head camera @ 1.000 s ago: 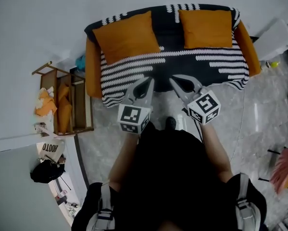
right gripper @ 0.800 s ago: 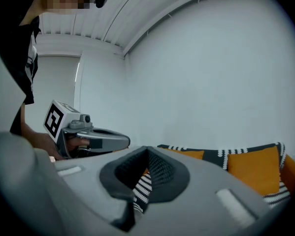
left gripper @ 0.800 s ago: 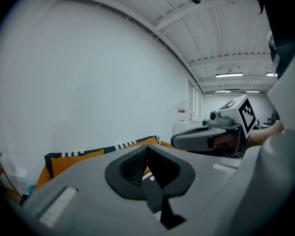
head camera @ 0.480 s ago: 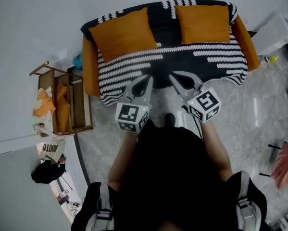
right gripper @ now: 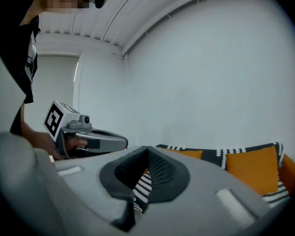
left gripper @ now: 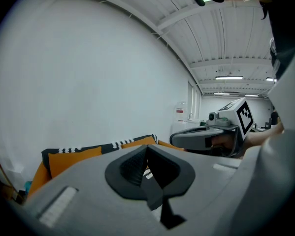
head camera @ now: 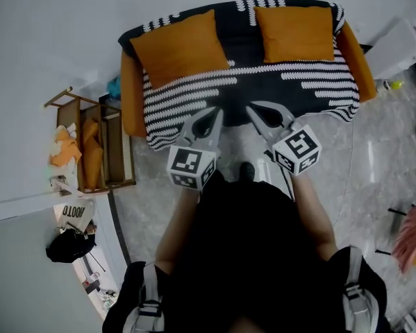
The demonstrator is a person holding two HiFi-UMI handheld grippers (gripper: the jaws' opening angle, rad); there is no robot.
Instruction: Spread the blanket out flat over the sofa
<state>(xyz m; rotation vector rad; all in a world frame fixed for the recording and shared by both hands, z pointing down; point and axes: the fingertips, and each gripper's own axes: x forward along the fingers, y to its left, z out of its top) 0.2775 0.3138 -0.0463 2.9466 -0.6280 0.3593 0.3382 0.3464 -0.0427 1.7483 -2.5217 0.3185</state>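
Blanket (head camera: 187,103) covers orange sofa (head camera: 132,106); marble floor (head camera: 374,161), white wall (head camera: 48,33).

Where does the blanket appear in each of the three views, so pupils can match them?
Head view: upper centre, the blanket lies over the sofa.
Left gripper view: a thin striped band, low and left of centre.
Right gripper view: lower right, between orange patches.
Shared landmark: the orange cushions against it.
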